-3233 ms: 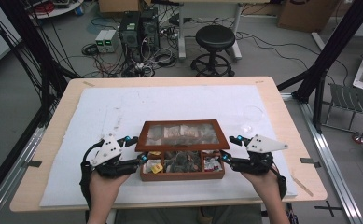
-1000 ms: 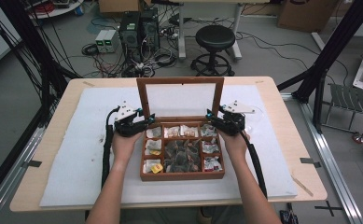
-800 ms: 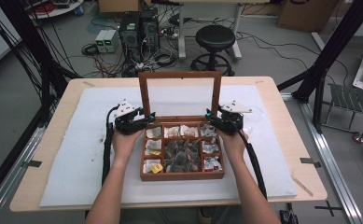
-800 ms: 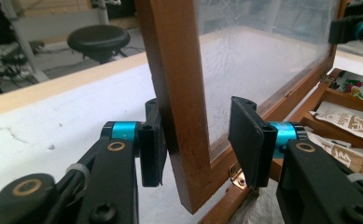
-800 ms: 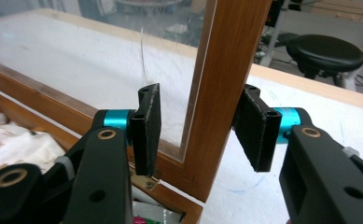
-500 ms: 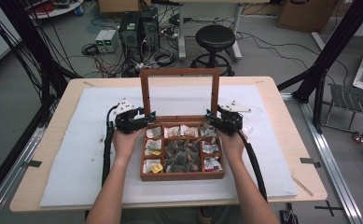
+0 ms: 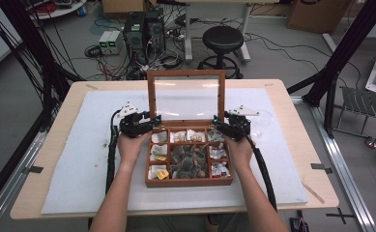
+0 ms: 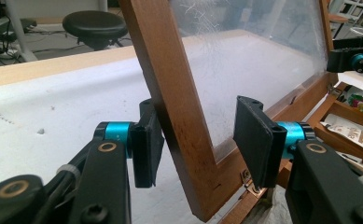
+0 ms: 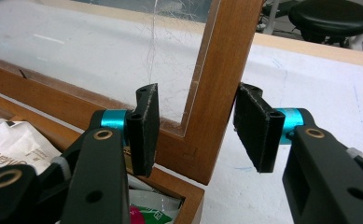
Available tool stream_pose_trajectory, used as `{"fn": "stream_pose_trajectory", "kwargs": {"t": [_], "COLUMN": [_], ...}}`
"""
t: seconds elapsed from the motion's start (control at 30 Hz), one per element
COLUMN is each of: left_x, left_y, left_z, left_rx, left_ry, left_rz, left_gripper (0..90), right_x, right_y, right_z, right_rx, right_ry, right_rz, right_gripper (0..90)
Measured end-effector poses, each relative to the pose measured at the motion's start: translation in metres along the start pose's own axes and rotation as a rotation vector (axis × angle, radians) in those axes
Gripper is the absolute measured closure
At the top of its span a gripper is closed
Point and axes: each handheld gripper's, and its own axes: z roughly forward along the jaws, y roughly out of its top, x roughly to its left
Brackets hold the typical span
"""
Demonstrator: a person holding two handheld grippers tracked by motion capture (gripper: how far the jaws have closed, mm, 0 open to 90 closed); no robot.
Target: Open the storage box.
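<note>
White-padded table (image 7: 79,159): compartmented wooden box (image 7: 189,180), scratched glass lid (image 7: 186,96) upright; left gripper (image 8: 198,140) just loosening, right gripper (image 9: 198,126) open, both straddling its frame.

Beyond my wooden table (image 7: 292,104) with its white mat (image 7: 79,145), I saw a black stool (image 7: 223,38), two computer towers (image 7: 144,29), tangled cables (image 7: 113,63) and a cardboard box (image 7: 316,14) on the floor.

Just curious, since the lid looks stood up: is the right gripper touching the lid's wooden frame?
Apart. The right gripper view shows bare gaps between the wooden frame and both pads of the right gripper.
</note>
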Motion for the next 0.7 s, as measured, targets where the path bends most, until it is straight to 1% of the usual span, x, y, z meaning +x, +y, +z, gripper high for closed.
{"fn": "stream_pose_trajectory", "kwargs": {"t": [0.1,0.17,0.27,0.3,0.33,0.37,0.4,0.43,0.47,0.5,0.53,0.6,0.67,0.7], "left_x": [-0.001,-0.001,-0.002,-0.002,-0.002,0.001,0.001,0.003,0.003,0.006,0.008,0.009,0.008,0.008], "left_y": [0.000,0.000,-0.001,-0.002,-0.002,-0.004,-0.004,-0.007,-0.007,-0.010,-0.011,-0.012,-0.012,-0.012], "left_z": [0.000,0.001,0.002,0.003,0.003,0.004,0.004,0.006,0.006,0.007,0.008,0.009,0.009,0.009], "left_rx": [0.004,0.004,0.014,0.026,0.026,0.025,0.025,0.024,0.024,0.019,0.017,0.023,0.033,0.036], "left_ry": [0.011,0.014,0.017,0.018,0.018,0.009,0.009,0.000,0.000,-0.012,-0.020,-0.025,-0.014,-0.010], "left_rz": [0.008,0.005,0.012,0.006,0.006,-0.023,-0.023,-0.064,-0.064,-0.106,-0.137,-0.166,-0.186,-0.189], "left_gripper": [50.8,50.6,47.7,46.7,46.5,46.2,45.9,45.6,45.6,45.6,45.6,45.5,45.3,45.2], "right_x": [-0.001,-0.001,-0.002,-0.003,-0.002,-0.002,-0.001,-0.001,-0.002,-0.003,-0.003,-0.003,-0.003,-0.003], "right_y": [-0.001,-0.001,-0.001,-0.002,-0.002,-0.003,-0.003,-0.003,-0.003,-0.003,-0.004,-0.004,-0.005,-0.005], "right_z": [0.000,0.001,0.001,0.002,0.002,0.002,0.002,0.002,0.002,0.003,0.004,0.005,0.006,0.006], "right_rx": [0.004,0.007,0.008,0.011,0.010,0.010,0.010,0.013,0.013,0.017,0.018,0.020,0.020,0.021], "right_ry": [0.004,0.007,0.013,0.016,0.011,0.005,-0.004,-0.011,-0.009,-0.005,-0.002,-0.007,-0.006,-0.010], "right_rz": [0.009,0.018,0.029,0.051,0.052,0.045,0.036,0.027,0.028,0.034,0.036,0.040,0.048,0.048], "right_gripper": [52.0,52.0,51.9,51.9,51.9,53.1,54.0,54.7,55.1,55.7,56.2,56.8,57.0,57.0]}}
